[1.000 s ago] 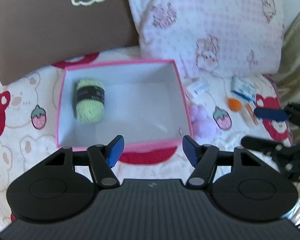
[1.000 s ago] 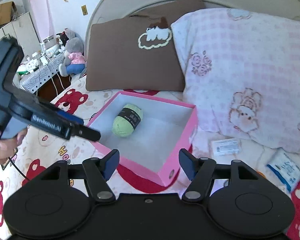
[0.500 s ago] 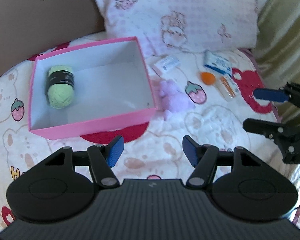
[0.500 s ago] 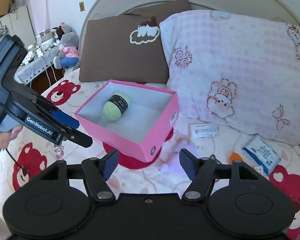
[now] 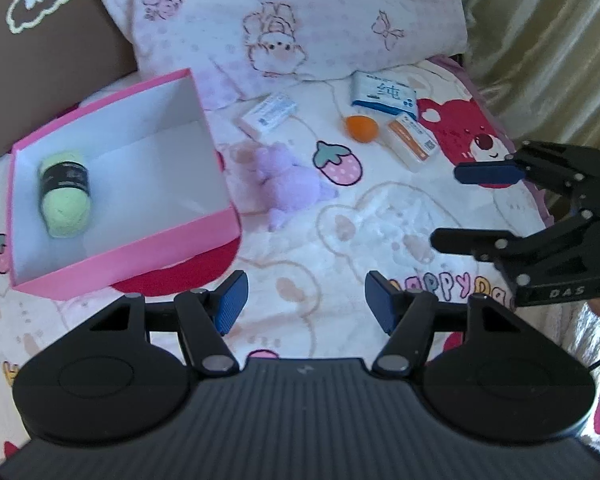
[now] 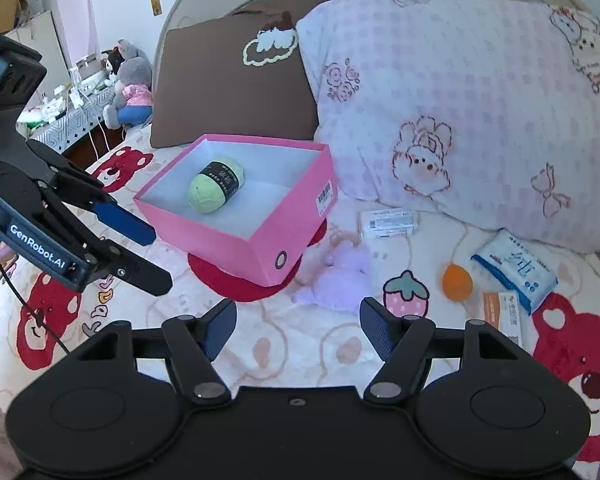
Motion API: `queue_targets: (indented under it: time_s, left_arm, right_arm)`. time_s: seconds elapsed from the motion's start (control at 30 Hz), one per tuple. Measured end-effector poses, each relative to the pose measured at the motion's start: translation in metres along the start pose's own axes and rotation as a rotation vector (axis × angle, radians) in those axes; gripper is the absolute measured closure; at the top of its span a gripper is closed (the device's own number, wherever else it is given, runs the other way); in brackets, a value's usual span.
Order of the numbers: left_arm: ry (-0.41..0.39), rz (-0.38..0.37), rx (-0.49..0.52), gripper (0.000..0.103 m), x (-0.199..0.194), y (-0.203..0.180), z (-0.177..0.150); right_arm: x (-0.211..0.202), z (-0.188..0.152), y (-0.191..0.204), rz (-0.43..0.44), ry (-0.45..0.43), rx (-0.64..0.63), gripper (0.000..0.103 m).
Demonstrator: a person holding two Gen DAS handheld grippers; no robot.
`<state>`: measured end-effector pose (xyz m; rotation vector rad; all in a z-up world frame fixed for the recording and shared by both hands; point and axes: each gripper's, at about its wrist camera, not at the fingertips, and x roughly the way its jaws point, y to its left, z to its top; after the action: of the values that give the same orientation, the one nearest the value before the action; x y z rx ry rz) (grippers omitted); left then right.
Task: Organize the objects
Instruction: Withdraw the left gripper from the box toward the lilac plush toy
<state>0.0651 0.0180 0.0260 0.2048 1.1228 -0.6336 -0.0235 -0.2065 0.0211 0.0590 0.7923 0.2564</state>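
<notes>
Right gripper (image 6: 298,326) empty, jaws opening; the purple plush (image 6: 336,276) lies just above it at frame centre, nearer than the left gripper (image 6: 150,256), also empty.

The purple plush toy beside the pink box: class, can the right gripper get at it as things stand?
Probably yes. The purple plush toy lies bare on the bedspread just ahead of the right gripper, whose empty jaws are opening; only the pink box stands close on one side.
</notes>
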Motion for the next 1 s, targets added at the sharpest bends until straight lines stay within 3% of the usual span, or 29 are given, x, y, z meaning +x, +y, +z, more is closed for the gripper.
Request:
queue_targets:
  time_s: [0.1,0.33,0.6,0.8,0.9,1.0]
  left_arm:
    - [-0.022,-0.012,-0.012,0.039,0.011,-0.004,0.002]
    - [-0.079,-0.042,-0.049,0.037,0.040,-0.013,0.004]
    - [-0.154,-0.081,-0.027,0.024,0.072,-0.030,0.006]
    - [-0.203,-0.025,-0.028,0.016,0.103,-0.034,0.010]
    - [-0.183,-0.016,-0.062,0.013,0.127,-0.026,0.009]
    - [-0.155,-0.025,-0.082,0.013,0.148,-0.019,0.007]
  right_arm:
    - [0.008,-0.011,-0.012,-0.010,-0.027,0.013,0.019]
    - [0.032,-0.036,-0.034,-0.058,-0.034,0.027,0.019]
    - [0.067,-0.053,-0.035,-0.065,-0.019,-0.112,0.019]
    - [0.086,-0.059,-0.041,-0.010,-0.062,-0.095,0.019]
    - [0.095,-0.059,-0.045,-0.002,-0.091,-0.067,0.019]
    - [0.108,-0.058,-0.046,-0.047,-0.045,-0.118,0.019]
